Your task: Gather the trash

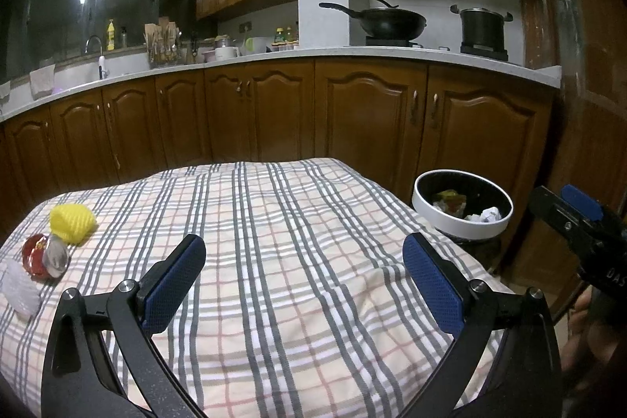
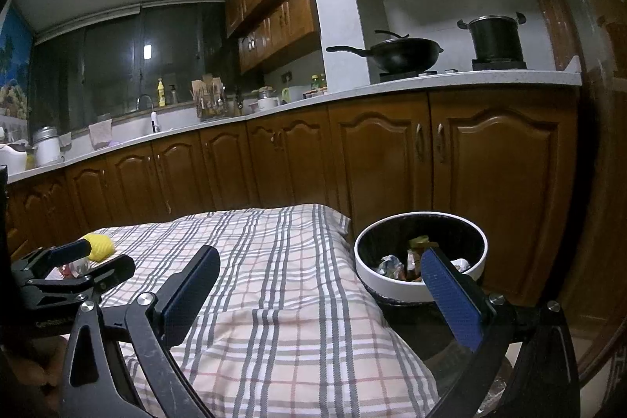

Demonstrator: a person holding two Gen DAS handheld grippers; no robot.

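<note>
On the plaid-covered table (image 1: 282,245), at its left side, lie a yellow foam net (image 1: 72,223), a red crumpled wrapper (image 1: 43,256) and a white foam net (image 1: 19,288). A white-rimmed trash bin (image 1: 462,208) with crumpled trash inside stands off the table's right edge. My left gripper (image 1: 303,257) is open and empty above the table's middle. My right gripper (image 2: 319,277) is open and empty over the table's right edge, its right finger in front of the bin (image 2: 421,257). The yellow net (image 2: 100,246) shows behind the left gripper (image 2: 98,259) in the right wrist view.
Brown kitchen cabinets (image 1: 368,112) run behind the table under a white counter (image 1: 392,55). A black wok (image 1: 392,22) and a black pot (image 1: 482,26) sit on the stove. A sink with a tap (image 1: 94,46) is at the far left.
</note>
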